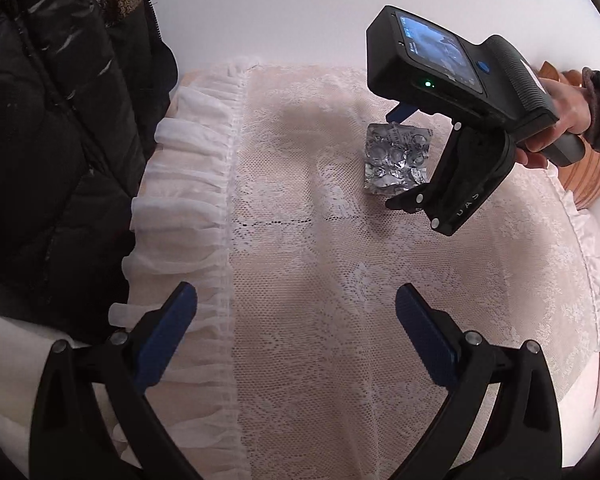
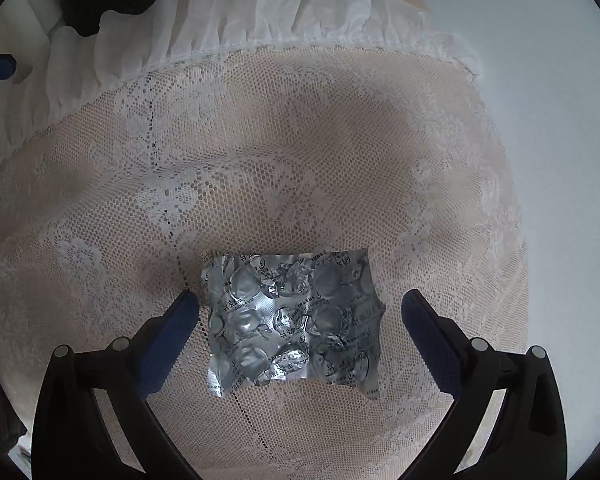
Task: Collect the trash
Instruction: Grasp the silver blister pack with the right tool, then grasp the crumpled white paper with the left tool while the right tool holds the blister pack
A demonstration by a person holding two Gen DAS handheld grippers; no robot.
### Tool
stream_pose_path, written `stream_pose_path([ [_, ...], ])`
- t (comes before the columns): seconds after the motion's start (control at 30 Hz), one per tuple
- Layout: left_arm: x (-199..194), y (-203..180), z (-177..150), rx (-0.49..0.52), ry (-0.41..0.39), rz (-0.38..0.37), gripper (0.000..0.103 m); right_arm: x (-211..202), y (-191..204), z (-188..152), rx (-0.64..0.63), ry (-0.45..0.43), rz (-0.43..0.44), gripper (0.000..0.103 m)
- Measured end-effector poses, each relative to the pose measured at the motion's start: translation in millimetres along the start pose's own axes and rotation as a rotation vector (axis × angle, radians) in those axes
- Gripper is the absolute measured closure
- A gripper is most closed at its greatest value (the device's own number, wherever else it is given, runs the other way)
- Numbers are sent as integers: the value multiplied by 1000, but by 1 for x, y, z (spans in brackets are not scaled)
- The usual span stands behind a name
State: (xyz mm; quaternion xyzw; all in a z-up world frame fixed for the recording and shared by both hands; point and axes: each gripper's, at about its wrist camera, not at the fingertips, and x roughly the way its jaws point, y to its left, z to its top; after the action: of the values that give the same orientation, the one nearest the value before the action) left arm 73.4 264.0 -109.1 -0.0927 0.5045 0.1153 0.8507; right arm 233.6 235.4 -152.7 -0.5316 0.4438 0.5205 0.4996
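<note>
Two tongs gaping, empty, right tongs [image 2: 300, 312] straddling foil blister pack [image 2: 292, 320], print unreadable

The blister pack [image 2: 292, 320] is crinkled silver foil, shiny and dented, with printed characters across it. It lies on a lace cover [image 2: 300, 160] of open netting with woven flower shapes, matt and pale (edged by a sheer, gathered white ruffle [image 2: 284, 12]). Each tool [image 1: 296, 320] [image 2: 300, 336] is matt black plastic with blue ribbed pads [image 1: 168, 332] and small bright metal pins. A black puffer jacket [image 1: 52, 120] looks glossy and smooth.
</note>
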Motion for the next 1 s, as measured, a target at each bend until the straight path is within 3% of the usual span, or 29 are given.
stream_pose_path([
  [0.07, 0, -1, 1, 1, -1, 5, 8, 1, 0, -1, -8, 0, 14, 7],
  [0.17, -2, -6, 2, 15, -9, 5, 8, -2, -3, -4, 17, -3, 63, 29],
  [0.27, -3, -14, 4, 42, -14, 6, 8, -9, -4, -10, 47, -20, 51, 34],
  [0.47, -15, -36, 6, 84, -37, -22, 8, -50, -5, -44, 257, -121, 26, 35],
  [0.6, -26, -57, 7, 110, -53, -73, 8, -95, 7, -106, 548, -233, 5, 34],
  [0.7, -34, -76, 8, 153, -61, -125, 8, -117, 22, -141, 691, -283, -31, 34],
  [1.0, -45, -157, 30, 442, -103, -267, 8, -157, 70, -239, 1108, -387, -99, 33],
])
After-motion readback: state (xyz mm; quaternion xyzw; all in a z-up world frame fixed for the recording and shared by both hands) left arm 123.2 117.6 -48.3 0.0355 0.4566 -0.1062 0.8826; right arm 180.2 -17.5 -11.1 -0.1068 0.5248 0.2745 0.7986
